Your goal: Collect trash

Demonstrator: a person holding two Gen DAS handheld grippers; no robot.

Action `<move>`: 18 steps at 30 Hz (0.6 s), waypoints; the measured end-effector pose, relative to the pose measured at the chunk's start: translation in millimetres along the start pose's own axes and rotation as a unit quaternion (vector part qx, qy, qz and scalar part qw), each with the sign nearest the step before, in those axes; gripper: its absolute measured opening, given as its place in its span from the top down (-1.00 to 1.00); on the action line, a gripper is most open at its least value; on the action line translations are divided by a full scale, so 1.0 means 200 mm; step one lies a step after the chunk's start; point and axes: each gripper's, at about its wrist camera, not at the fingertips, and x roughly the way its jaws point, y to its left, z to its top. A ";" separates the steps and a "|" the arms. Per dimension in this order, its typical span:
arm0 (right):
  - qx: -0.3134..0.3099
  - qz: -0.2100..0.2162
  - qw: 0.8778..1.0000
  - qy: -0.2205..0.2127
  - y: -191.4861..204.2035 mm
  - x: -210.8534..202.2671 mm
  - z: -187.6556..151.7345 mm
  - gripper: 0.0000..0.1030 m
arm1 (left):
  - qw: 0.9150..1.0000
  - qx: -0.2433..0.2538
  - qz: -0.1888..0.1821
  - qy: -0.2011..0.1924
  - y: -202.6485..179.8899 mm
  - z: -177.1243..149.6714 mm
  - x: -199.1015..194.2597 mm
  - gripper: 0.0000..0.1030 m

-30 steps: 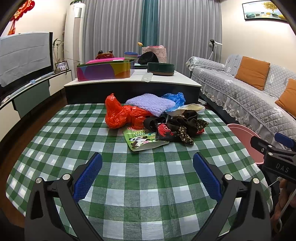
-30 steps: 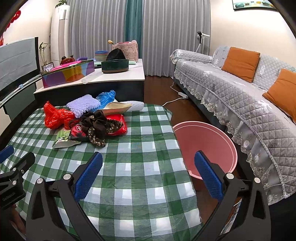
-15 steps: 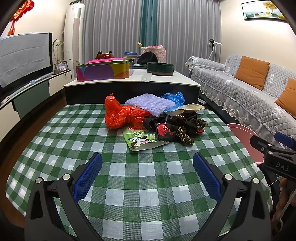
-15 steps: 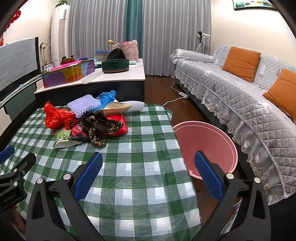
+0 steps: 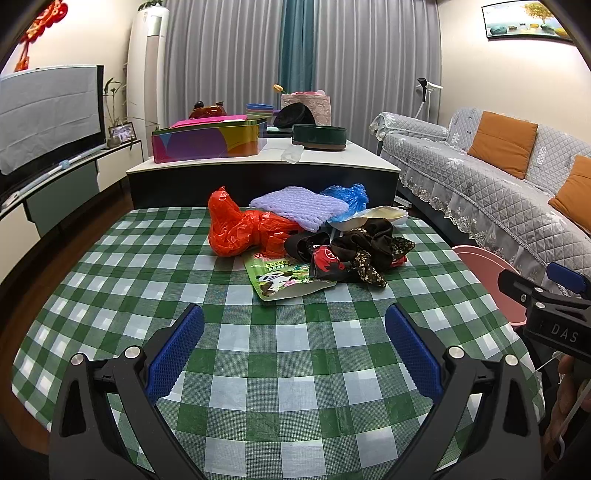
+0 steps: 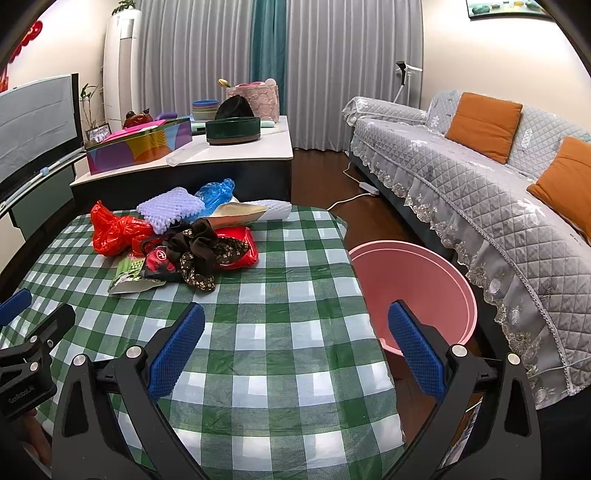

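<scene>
Grey pleated curtains (image 5: pixel 229 66) with a teal panel (image 5: pixel 295 48) in the middle fill the upper centre of the left wrist view. A white tower air conditioner (image 5: pixel 146 62) stands at their left, and a cloth-covered television (image 5: pixel 48 114) sits on a low cabinet (image 5: pixel 74 181) at far left. A grey quilted sofa (image 6: pixel 480 192) with orange cushions (image 6: pixel 484 125) runs down the right side. A framed picture (image 5: pixel 524 20) hangs on the cream wall (image 5: pixel 480 74) at upper right. Dark wood floor (image 6: pixel 325 177) shows at centre beside a white-topped coffee table (image 6: pixel 236 155).
</scene>
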 end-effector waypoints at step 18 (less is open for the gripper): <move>-0.003 0.017 1.000 -0.003 0.06 -0.01 0.01 -0.87 | 1.000 0.000 0.000 0.000 0.00 0.00 0.00 -0.83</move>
